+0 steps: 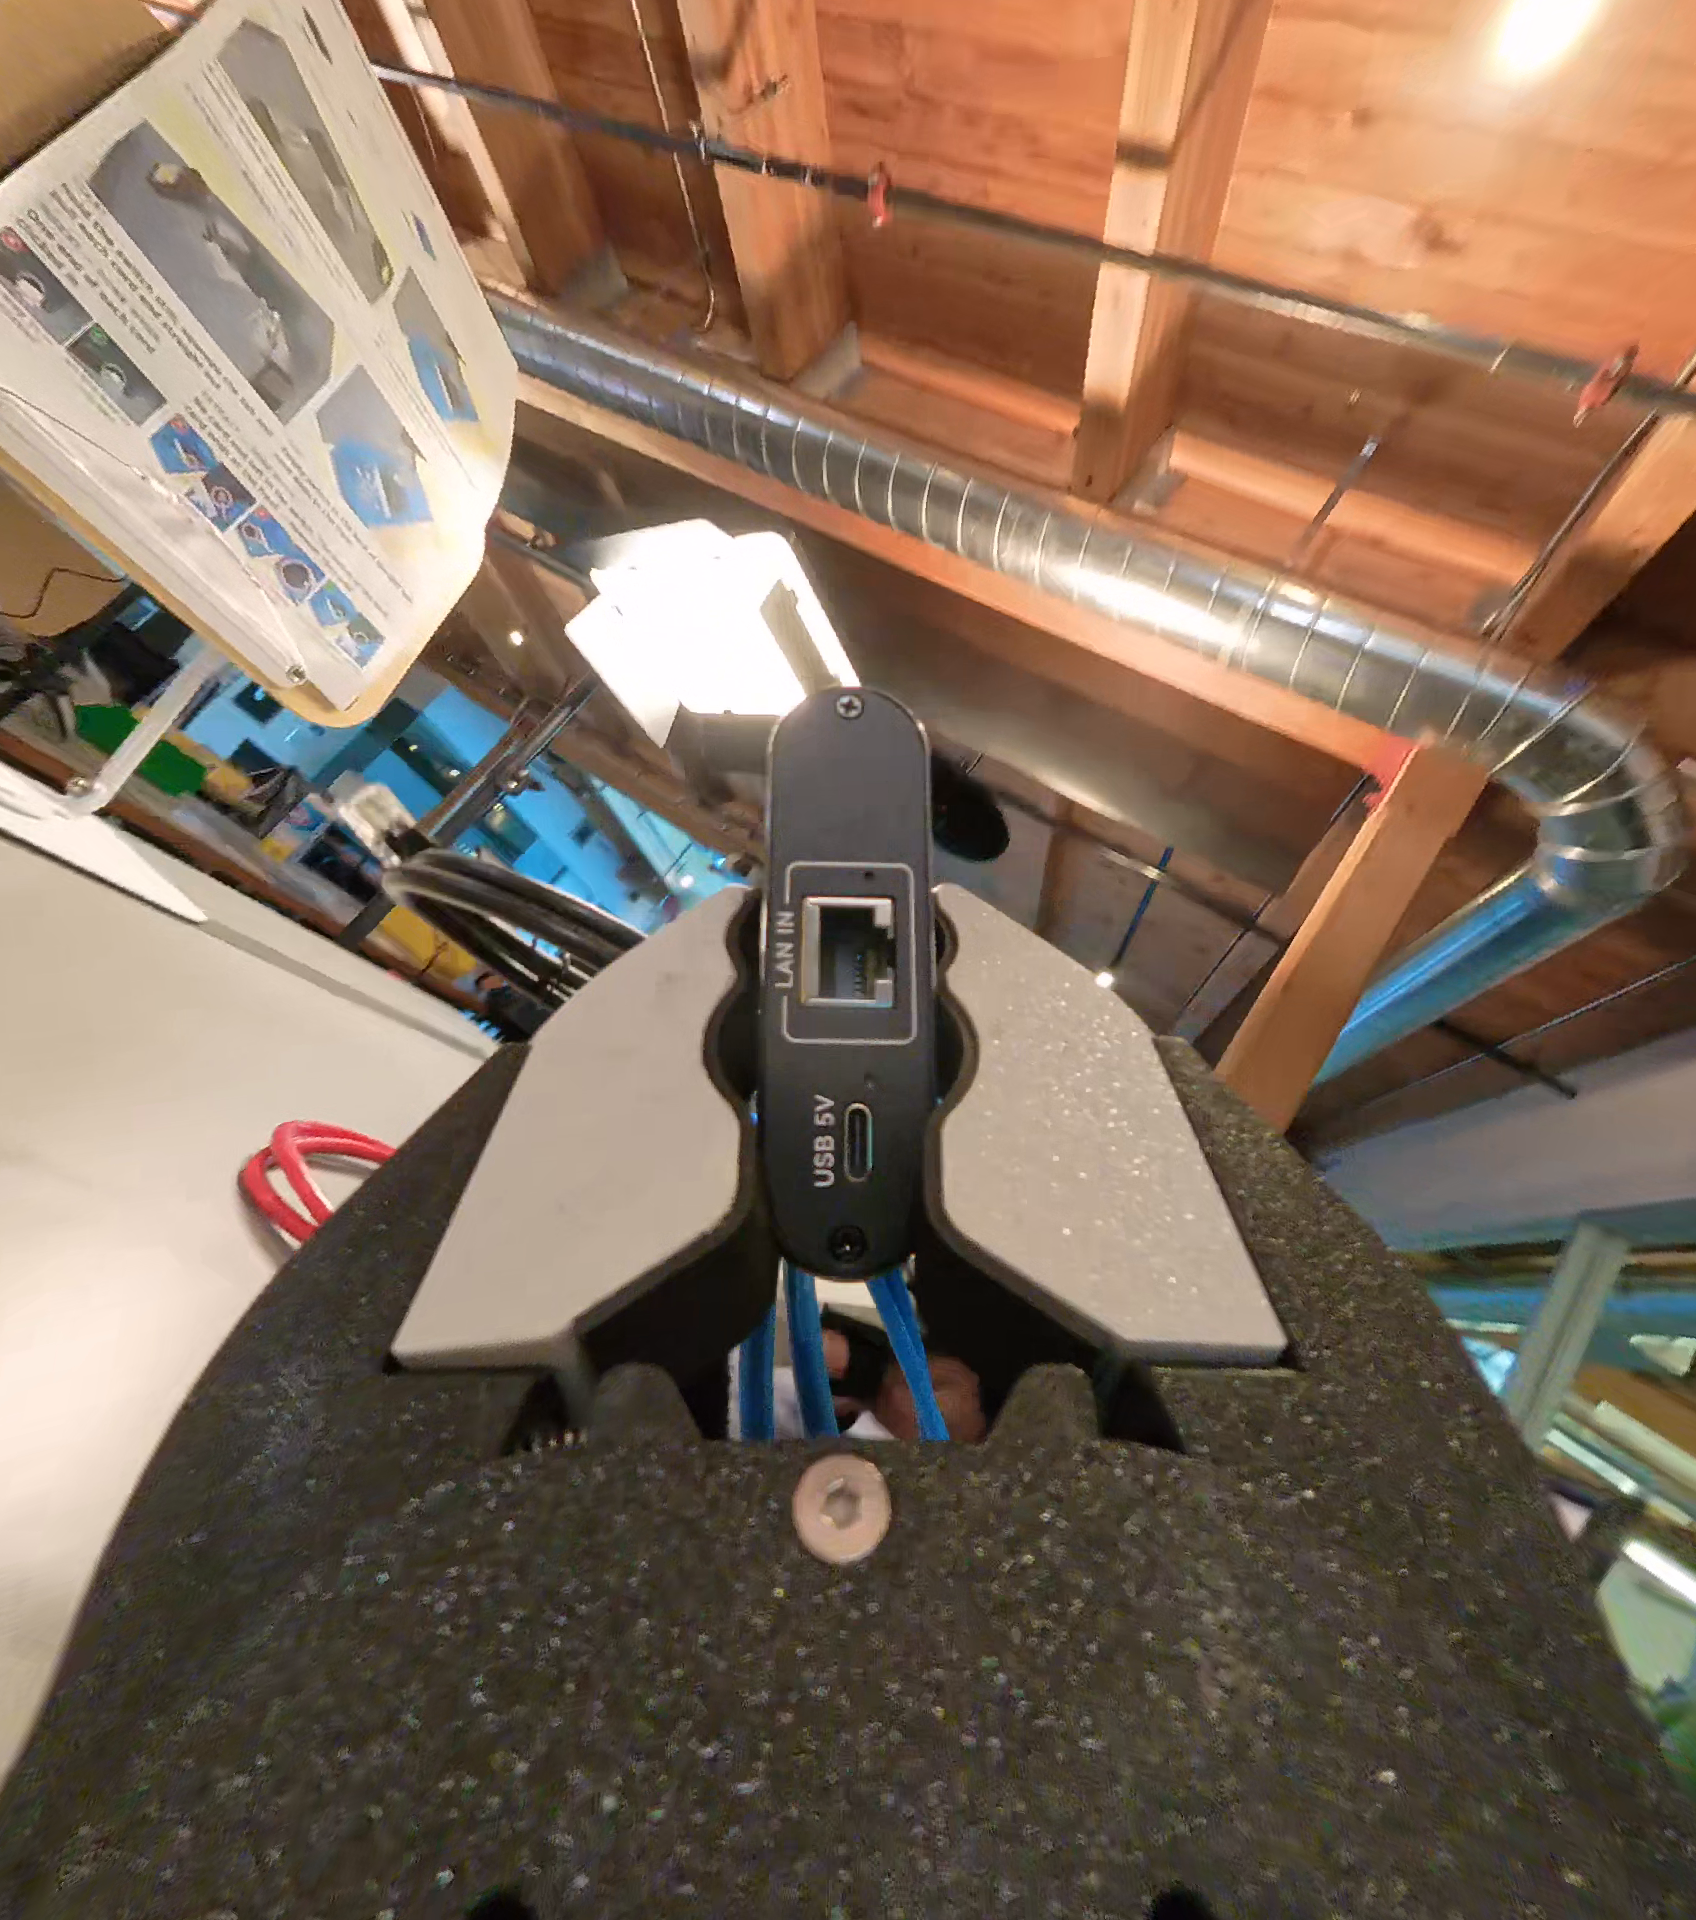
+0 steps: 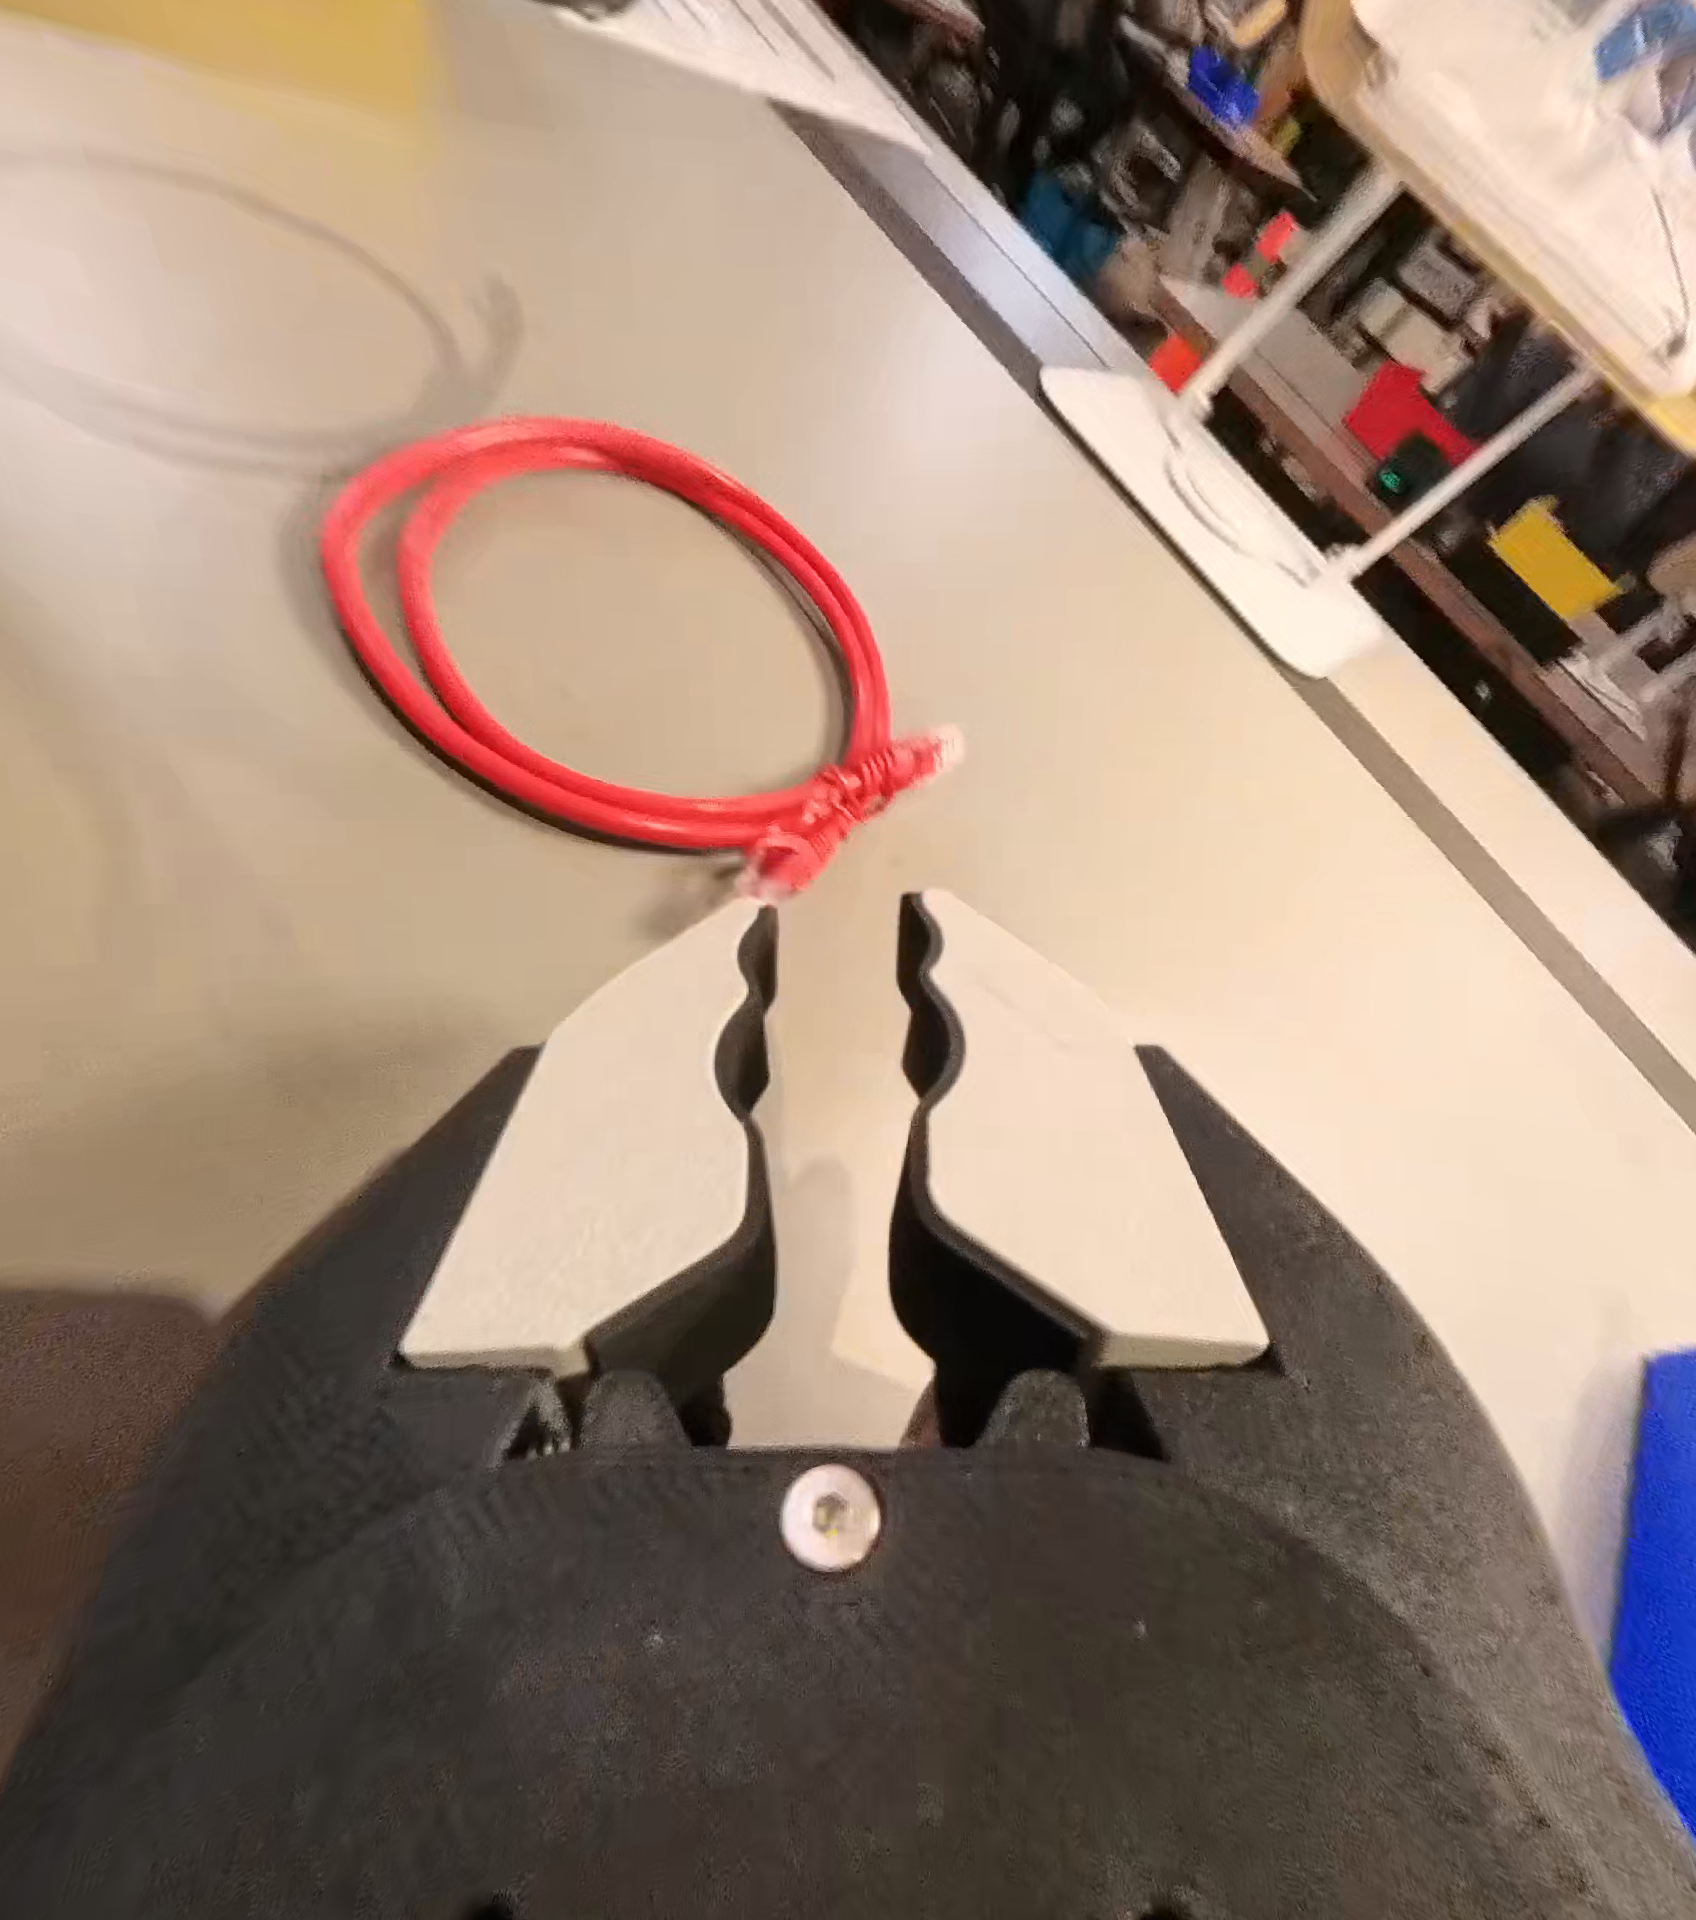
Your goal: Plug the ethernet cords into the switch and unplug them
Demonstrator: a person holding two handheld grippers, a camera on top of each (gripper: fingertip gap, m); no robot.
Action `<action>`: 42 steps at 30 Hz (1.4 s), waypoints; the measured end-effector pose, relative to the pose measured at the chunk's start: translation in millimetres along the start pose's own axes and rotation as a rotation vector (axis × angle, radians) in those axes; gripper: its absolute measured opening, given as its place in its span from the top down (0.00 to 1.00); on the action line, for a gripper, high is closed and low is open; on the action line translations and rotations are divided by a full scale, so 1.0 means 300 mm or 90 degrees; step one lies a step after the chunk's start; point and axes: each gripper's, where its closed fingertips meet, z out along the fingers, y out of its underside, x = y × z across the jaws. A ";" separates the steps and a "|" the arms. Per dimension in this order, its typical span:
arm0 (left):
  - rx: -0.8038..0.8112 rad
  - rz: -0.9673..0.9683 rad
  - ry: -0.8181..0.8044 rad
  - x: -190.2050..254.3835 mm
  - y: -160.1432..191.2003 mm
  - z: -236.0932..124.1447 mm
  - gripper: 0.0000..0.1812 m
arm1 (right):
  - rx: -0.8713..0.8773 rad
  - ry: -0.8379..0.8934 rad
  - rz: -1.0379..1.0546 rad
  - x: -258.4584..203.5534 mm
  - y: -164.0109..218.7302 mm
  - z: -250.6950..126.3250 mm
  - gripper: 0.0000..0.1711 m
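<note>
Black and slim, the ethernet switch (image 1: pixel 846 977) stands upright, clamped between the left gripper (image 1: pixel 846 914) jaws above the table, blue ethernet cords (image 1: pixel 854 1351) hanging beneath it. The right gripper (image 2: pixel 839 914) hovers with jaws parted and empty, just beside a coiled red ethernet cord (image 2: pixel 605 634) on the white table (image 2: pixel 1135 831).

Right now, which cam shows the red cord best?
Right wrist view: the whole coiled red cord lies on the table, just ahead of the open right claw. Left wrist view catches only a loop beside its claw body.
</note>
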 end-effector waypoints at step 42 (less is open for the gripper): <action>-0.158 1.048 -0.263 0.170 0.146 0.095 0.85 | 0.200 0.021 -0.108 -0.090 -0.275 -0.108 0.84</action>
